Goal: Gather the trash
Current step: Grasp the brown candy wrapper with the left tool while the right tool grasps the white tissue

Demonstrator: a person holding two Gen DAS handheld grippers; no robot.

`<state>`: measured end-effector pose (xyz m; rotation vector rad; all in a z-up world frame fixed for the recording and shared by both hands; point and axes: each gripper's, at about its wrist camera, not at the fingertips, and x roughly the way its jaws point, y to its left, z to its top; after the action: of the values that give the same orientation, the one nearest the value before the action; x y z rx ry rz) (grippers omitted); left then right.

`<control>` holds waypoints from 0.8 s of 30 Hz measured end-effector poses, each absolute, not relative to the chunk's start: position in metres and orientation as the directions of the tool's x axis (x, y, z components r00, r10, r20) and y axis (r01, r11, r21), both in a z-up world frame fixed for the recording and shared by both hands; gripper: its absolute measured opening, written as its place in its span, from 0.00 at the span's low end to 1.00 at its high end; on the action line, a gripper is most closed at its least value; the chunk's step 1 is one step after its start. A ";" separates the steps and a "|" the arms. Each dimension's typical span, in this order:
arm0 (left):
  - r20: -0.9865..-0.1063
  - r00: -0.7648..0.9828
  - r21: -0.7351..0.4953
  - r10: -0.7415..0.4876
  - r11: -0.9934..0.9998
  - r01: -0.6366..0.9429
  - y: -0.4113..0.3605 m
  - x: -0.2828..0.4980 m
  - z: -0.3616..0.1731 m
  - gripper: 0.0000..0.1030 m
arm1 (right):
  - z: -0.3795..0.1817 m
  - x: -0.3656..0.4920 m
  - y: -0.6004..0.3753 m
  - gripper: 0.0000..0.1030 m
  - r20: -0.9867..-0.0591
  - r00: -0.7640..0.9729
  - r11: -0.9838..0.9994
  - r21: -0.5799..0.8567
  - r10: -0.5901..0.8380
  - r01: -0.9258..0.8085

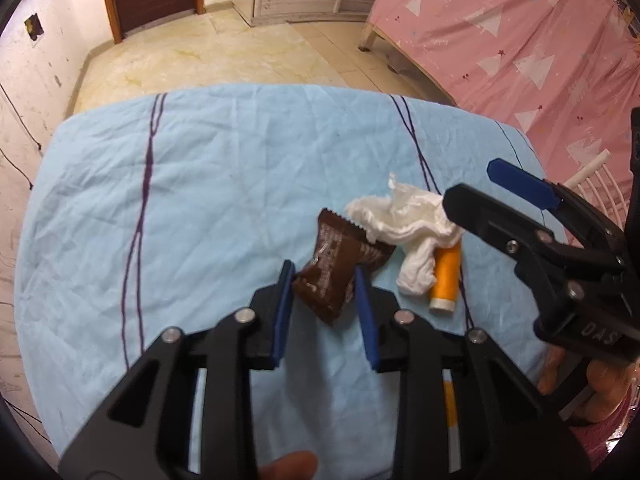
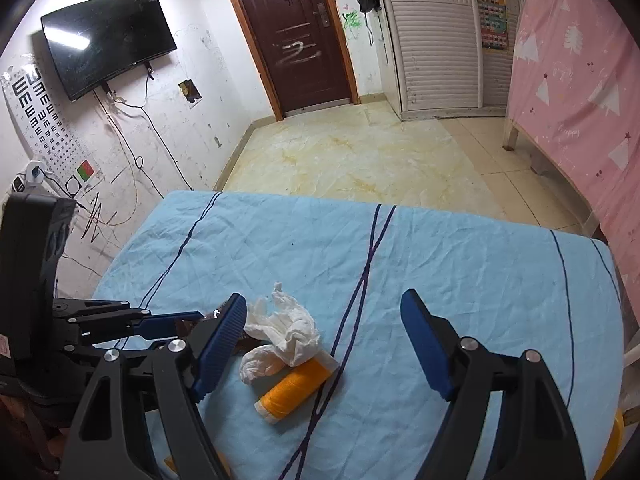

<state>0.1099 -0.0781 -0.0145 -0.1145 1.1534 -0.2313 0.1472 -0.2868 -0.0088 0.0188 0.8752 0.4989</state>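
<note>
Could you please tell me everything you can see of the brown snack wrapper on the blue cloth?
The brown snack wrapper is a small, glossy, crinkled packet with pale print and a serrated top edge. It lies on the blue cloth between the left gripper pads, which press its sides. Its upper right corner touches the crumpled white tissue.

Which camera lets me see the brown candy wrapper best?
The left wrist view. There the brown candy wrapper sits right in the middle, between the blue pads of the left tongs, with its crinkled edge and printing showing. In the right wrist view only a dark sliver peeks out, mostly hidden behind the tongs.
</note>
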 end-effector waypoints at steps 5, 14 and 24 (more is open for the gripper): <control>-0.884 0.415 -0.188 -0.216 0.976 0.107 -0.067 0.106 -0.008 0.22 | -0.015 0.148 -0.279 0.71 -0.745 0.509 0.877 0.214 0.432 -0.431; -0.873 0.459 -0.149 -0.165 0.986 0.070 -0.044 0.094 0.002 0.22 | -0.028 0.147 -0.255 0.52 -0.780 0.483 0.869 0.150 0.397 -0.471; -0.857 0.494 -0.132 -0.145 0.989 0.062 -0.043 0.085 0.008 0.22 | -0.028 0.136 -0.231 0.14 -0.787 0.510 0.856 0.044 0.347 -0.515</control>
<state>0.0849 -0.0429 0.0078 -0.0873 1.0474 -0.1259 0.1362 -0.2312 -0.0275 -0.2061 0.8962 0.5231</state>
